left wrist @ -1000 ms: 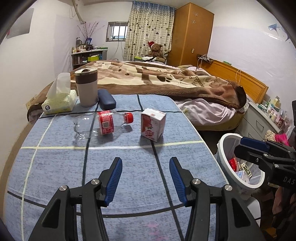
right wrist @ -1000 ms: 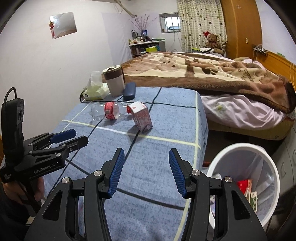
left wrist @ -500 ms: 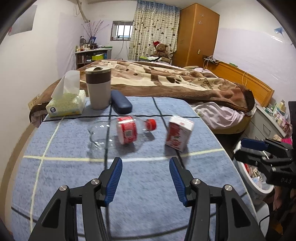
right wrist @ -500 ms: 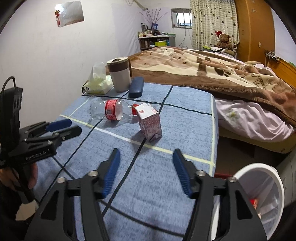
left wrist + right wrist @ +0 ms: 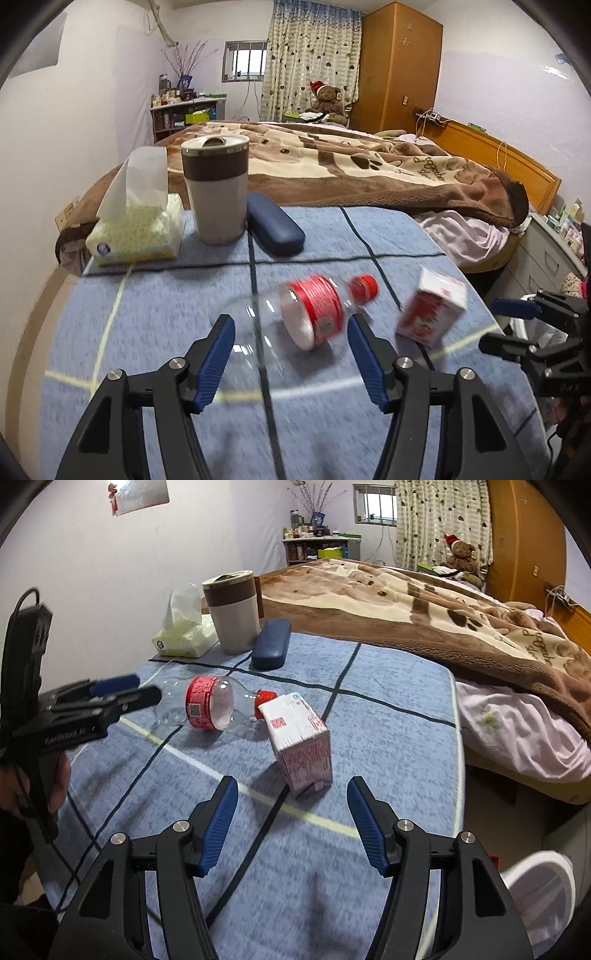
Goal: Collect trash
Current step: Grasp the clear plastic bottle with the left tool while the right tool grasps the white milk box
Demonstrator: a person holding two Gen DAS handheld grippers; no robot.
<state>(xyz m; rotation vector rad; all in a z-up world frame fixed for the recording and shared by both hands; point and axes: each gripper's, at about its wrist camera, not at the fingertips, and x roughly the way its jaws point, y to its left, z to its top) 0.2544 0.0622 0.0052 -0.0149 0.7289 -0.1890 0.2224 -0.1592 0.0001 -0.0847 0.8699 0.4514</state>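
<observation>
An empty clear plastic bottle (image 5: 295,317) with a red label and red cap lies on its side on the blue table cloth (image 5: 147,325). It also shows in the right wrist view (image 5: 207,709). A small red and white carton (image 5: 432,310) stands beside its cap, and in the right wrist view (image 5: 299,746). My left gripper (image 5: 290,328) is open, its fingertips on either side of the bottle's base. My right gripper (image 5: 291,801) is open, just short of the carton. A white trash bin (image 5: 543,890) stands off the table's right edge.
At the table's back stand a tissue pack (image 5: 136,229), a lidded brown and grey cup (image 5: 216,188) and a dark blue glasses case (image 5: 275,223). A bed with a brown blanket (image 5: 369,170) lies behind. A bedside drawer unit (image 5: 546,251) is at the right.
Both grippers moved forward over the table. The left one closed in on the bottle, the right one on the carton. The bin slid to the view edges.
</observation>
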